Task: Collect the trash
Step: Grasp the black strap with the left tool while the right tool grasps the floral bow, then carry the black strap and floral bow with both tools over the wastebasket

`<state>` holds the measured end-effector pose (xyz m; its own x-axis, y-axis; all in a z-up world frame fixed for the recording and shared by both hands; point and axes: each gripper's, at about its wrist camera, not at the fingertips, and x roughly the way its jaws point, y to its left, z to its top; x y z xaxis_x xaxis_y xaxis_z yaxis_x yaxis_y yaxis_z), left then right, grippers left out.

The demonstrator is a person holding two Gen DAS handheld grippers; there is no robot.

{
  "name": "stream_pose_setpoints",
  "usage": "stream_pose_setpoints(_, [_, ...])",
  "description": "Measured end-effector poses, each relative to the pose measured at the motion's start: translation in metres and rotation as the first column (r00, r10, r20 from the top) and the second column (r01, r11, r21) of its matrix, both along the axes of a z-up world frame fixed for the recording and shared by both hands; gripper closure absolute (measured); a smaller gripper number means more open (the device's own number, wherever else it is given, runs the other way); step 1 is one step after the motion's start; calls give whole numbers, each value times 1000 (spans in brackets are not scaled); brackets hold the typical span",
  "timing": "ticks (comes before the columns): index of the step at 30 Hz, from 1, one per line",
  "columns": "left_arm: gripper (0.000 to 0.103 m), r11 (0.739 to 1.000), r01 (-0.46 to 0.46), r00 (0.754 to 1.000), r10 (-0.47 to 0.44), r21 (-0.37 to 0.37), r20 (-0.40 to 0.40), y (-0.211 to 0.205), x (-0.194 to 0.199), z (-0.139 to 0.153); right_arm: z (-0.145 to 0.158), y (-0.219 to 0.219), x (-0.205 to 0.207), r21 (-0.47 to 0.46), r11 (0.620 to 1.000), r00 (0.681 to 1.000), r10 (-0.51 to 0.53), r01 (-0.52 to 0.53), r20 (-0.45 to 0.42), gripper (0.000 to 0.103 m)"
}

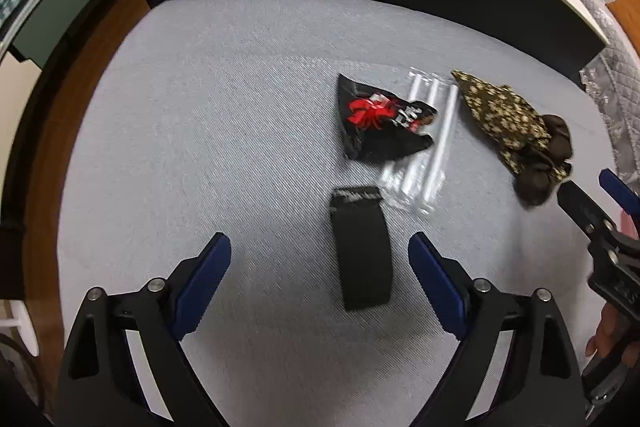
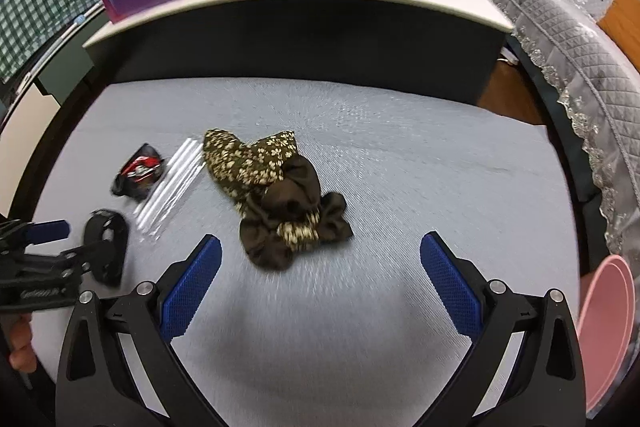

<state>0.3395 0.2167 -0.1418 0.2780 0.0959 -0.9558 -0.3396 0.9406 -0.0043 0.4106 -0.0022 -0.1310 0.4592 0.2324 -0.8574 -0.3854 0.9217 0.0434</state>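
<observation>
- The left gripper (image 1: 320, 287) hangs over the grey-blue cloth-covered surface (image 1: 200, 107) with its blue-padded fingers (image 1: 208, 279) spread wide and nothing between them. It is lined up on the black strap-like band (image 1: 364, 251), which lies flat just ahead of the gap, so that looks like its target.
- The right gripper (image 2: 320, 287) is likewise released and empty. The floral brown scrunchie (image 2: 280, 199) sits just ahead of its fingers and between their lines, apparently the piece it is set to take.
- The trash lies in a loose cluster in the middle of the surface: a crumpled black-and-red snack wrapper (image 1: 380, 119), with a clear plastic sleeve (image 1: 420, 147) touching its right edge, then the band nearer the left gripper.
- The scrunchie rests apart from that cluster, on the right side.
- A pink rounded container (image 2: 612, 327) shows at the right edge, off the surface; it may be the bin, though I cannot tell.
- Each gripper appears to cover its own side, which keeps them from crossing.
</observation>
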Motion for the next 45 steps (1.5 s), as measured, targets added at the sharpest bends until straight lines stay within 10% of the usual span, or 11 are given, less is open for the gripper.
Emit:
stream_pose_setpoints(6, [53, 1000, 6, 1000, -7, -16, -26, 0, 4, -10, -19, 15, 10, -40, 999, 1000, 11, -11, -9, 7])
stream_pose_setpoints(9, [80, 999, 12, 1000, -13, -32, -16, 0, 3, -10, -19, 19, 4, -63, 997, 999, 38, -38, 8, 48])
stream_pose_setpoints(14, [80, 1000, 29, 999, -29, 4, 33, -6, -4, 3, -7, 13, -9, -95, 994, 998, 48, -44, 44, 70])
stream_pose_setpoints(27, [80, 993, 73, 983, -88, 97, 158, -40, -50, 52, 70, -68, -80, -12, 997, 993, -72, 73, 96, 71])
stream_pose_setpoints(45, [80, 940, 319, 888, -342, 125, 308, -177, -190, 132, 142, -157, -257, -30, 999, 966, -26, 35, 256, 71])
